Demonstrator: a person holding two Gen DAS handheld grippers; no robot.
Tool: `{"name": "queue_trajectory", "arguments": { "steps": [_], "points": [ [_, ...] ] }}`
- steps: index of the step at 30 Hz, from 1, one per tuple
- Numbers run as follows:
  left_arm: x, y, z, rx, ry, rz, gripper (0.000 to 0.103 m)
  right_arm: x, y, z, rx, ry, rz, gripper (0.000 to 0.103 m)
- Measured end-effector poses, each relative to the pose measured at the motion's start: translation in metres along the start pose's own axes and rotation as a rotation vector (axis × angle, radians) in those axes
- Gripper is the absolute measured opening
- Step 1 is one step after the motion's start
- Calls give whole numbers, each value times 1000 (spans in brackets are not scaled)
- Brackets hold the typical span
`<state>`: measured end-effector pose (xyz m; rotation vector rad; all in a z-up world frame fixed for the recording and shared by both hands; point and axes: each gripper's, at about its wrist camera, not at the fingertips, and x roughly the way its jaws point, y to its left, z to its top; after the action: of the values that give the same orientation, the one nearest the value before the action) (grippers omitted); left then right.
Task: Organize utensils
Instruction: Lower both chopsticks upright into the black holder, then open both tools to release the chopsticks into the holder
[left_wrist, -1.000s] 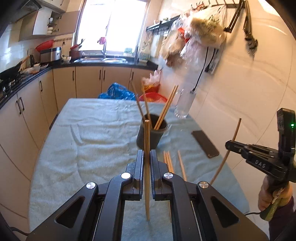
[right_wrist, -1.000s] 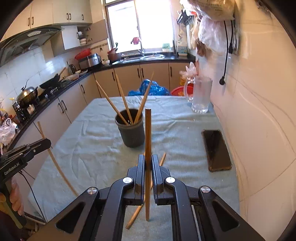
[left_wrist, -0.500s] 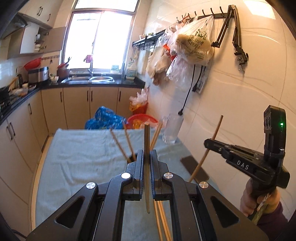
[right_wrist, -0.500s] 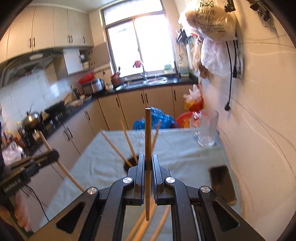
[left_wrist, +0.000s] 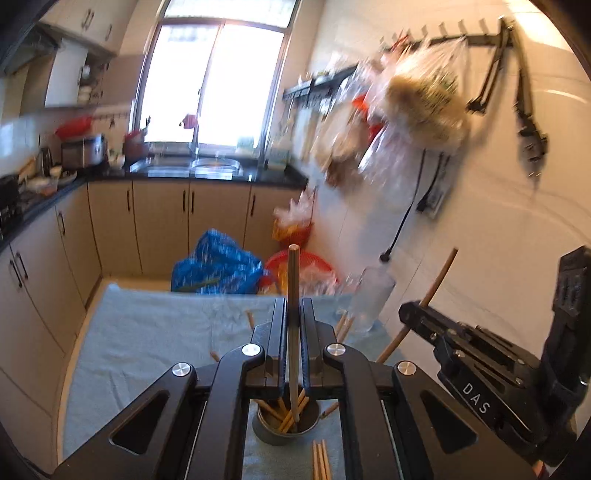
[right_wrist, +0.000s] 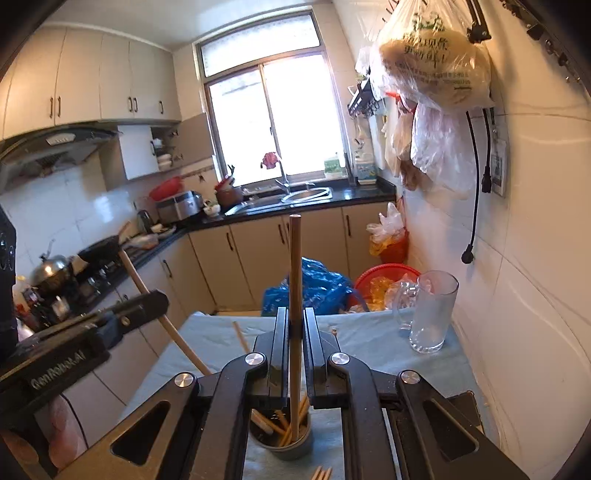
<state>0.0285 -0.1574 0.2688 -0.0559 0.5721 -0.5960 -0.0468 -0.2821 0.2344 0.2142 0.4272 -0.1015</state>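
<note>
In the left wrist view my left gripper (left_wrist: 293, 301) is shut on an upright wooden chopstick (left_wrist: 293, 269). Its lower end shows over the mouth of the dark cup (left_wrist: 275, 437), which holds several chopsticks. In the right wrist view my right gripper (right_wrist: 294, 312) is shut on another upright chopstick (right_wrist: 294, 258), its lower end likewise over the cup (right_wrist: 291, 452). Each gripper also appears at the edge of the other's view, the right gripper (left_wrist: 408, 312) and the left gripper (right_wrist: 157, 297), each with a slanted stick. Loose chopsticks (left_wrist: 321, 461) lie on the blue-grey cloth.
A glass mug (right_wrist: 432, 314) stands at the table's far right near the tiled wall. A dark phone (right_wrist: 463, 402) lies at the right. Beyond the cloth-covered table (left_wrist: 147, 332) are a blue bag (left_wrist: 218, 266), a red basin and cabinets. Plastic bags hang on the wall.
Both grippers have risen and moved forward with their chopsticks. The cup, earlier ahead of the jaws, now sits below them. Both views look higher up the kitchen.
</note>
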Motion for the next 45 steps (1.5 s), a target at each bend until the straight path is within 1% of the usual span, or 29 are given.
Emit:
{"name": "queue_trajectory", "arguments": {
  "steps": [2, 5, 8, 11, 12, 13, 14, 15, 16, 20, 22, 26, 28, 30, 35, 37, 40, 43, 45],
  "points": [
    [18, 4, -9, -4, 43, 15, 6, 15, -3, -7, 0, 23, -10, 8],
    [35, 10, -20, -15, 84, 26, 6, 40, -12, -18, 25, 82, -11, 8],
    [41, 17, -24, -23, 90, 34, 6, 57, -24, -25, 63, 126, -2, 8],
    [39, 20, -26, -26, 77, 44, 6, 68, -35, -30, 116, 156, 20, 9],
    [37, 22, -27, -27, 77, 44, 11, 70, -38, -30, 130, 165, 27, 15],
    [35, 24, -27, -33, 79, 41, 22, 71, -40, -31, 142, 173, 33, 28],
    [32, 26, -28, -41, 77, 41, 27, 69, -41, -31, 147, 171, 31, 34],
    [26, 27, -29, -51, 70, 45, 35, 66, -42, -31, 147, 162, 25, 43],
    [21, 28, -29, -58, 61, 49, 38, 63, -43, -30, 143, 152, 18, 45],
    [-8, 31, -38, -59, 34, 64, 43, 41, -41, -28, 125, 134, 13, 47],
    [-22, 32, -43, -64, 23, 71, 47, 25, -43, -29, 121, 126, 8, 52],
    [-54, 36, -57, -78, 6, 81, 52, -2, -47, -32, 112, 125, -1, 56],
    [-73, 38, -69, -83, -1, 95, 55, -16, -49, -36, 104, 127, -6, 61],
    [-84, 39, -80, -82, 4, 105, 56, -32, -52, -42, 94, 138, -8, 64],
    [-102, 41, -115, -82, 54, 121, 57, -69, -59, -64, 53, 185, -40, 69],
    [-103, 40, -128, -83, 74, 124, 57, -81, -63, -75, 38, 207, -59, 72],
    [-105, 40, -154, -86, 106, 127, 57, -99, -71, -92, 11, 249, -90, 74],
    [-100, 40, -181, -91, 162, 121, 57, -117, -70, -111, -89, 291, -139, 74],
    [-95, 40, -197, -90, 200, 125, 57, -128, -66, -125, -209, 310, -232, 78]
  ]
}}
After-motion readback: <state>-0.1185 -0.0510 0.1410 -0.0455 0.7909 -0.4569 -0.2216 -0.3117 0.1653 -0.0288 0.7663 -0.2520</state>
